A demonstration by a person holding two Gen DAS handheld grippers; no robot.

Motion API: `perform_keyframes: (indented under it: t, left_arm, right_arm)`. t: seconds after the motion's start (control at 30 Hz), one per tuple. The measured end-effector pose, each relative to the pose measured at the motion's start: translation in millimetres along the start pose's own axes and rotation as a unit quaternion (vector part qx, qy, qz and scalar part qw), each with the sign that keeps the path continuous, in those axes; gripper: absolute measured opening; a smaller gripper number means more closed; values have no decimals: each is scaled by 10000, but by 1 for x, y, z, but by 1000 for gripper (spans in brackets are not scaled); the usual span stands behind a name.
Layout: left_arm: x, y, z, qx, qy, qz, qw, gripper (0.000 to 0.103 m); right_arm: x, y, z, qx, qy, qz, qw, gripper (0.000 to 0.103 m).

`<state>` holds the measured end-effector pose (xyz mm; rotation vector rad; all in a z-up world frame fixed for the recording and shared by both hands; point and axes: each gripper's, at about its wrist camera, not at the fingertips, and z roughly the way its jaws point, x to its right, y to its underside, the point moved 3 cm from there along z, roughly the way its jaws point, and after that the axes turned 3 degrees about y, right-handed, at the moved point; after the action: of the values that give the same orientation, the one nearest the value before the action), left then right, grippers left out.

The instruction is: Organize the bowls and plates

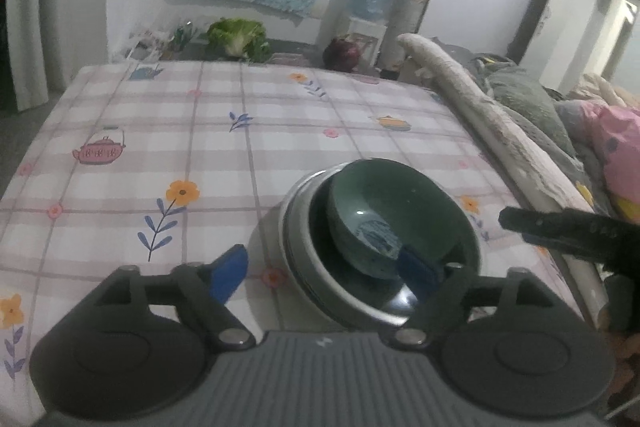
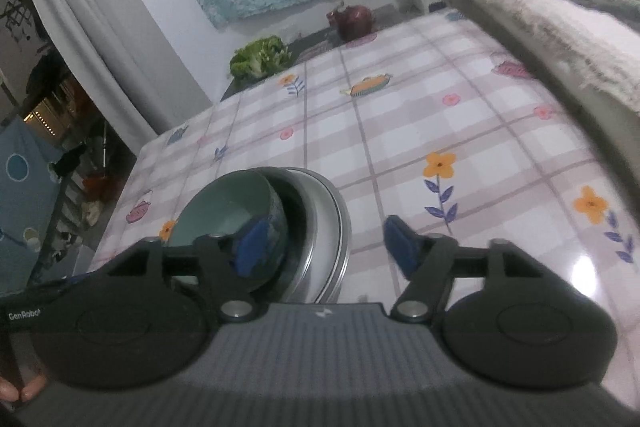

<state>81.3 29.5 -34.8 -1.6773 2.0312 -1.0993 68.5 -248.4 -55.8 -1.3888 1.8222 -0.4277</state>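
Up close, the left claw (image 1: 324,269) is wide apart over the rim of the metal bowl (image 1: 304,267). The right claw (image 2: 326,247) is wide apart too. A green bowl (image 1: 384,211) sits tilted inside the metal bowl, on the checked desk (image 1: 160,131). Far back lies a leafy cabbage (image 1: 239,37).

A small green bowl (image 1: 384,211) with a glossy inside and a bluish patterned outer wall sits tilted inside a wider dark green bowl (image 1: 460,247), leaning toward that bowl's 10 o'clock rim in the left wrist view. The wider bowl is nested upright in a pale grey dish (image 1: 298,247) with a ringed rim. The stack rests on the checked, flower-printed desk (image 1: 160,131), near its 5 o'clock corner.
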Motion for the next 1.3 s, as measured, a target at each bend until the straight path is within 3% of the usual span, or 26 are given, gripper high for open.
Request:
perform_keyframes:
  t: [0.07, 0.2, 0.23, 0.4, 0.47, 0.67, 0.8, 1.03, 1.3]
  left_arm:
    - [5, 5, -8, 0, 41, 105, 9999, 91]
    - [18, 14, -18, -61, 120, 303, 9994, 101]
    - [21, 16, -21, -72, 82, 329, 9994, 102]
    - [32, 26, -26, -222, -242, 303, 9990, 103]
    - [32, 31, -25, -381, -338, 190, 9985, 103]
    - [20, 44, -21, -698, -1156, -221, 9906, 103]
    - [9, 46, -15, -1020, -1260, -332, 9862, 103]
    - [14, 45, -22, -887, -1533, -39, 9842, 103]
    - [26, 48, -19, -972, -1551, 62, 9831, 103]
  right_arm:
    - [-3, 3, -15, 84, 60, -118, 9999, 80]
    - [-7, 12, -40, 108, 209, -292, 9993, 86]
    - [-8, 16, -44, 83, 247, -301, 9992, 91]
    - [-17, 38, -63, -44, 428, -476, 9979, 95]
    - [-20, 46, -66, -93, 543, -470, 9974, 102]
    - [-32, 62, -67, -166, 1021, -773, 9916, 102]
    - [-36, 67, -62, -305, 1146, -884, 9890, 102]
    - [-41, 72, -56, -484, 1278, -917, 9864, 102]
    - [-48, 69, -57, -499, 1407, -940, 9843, 102]
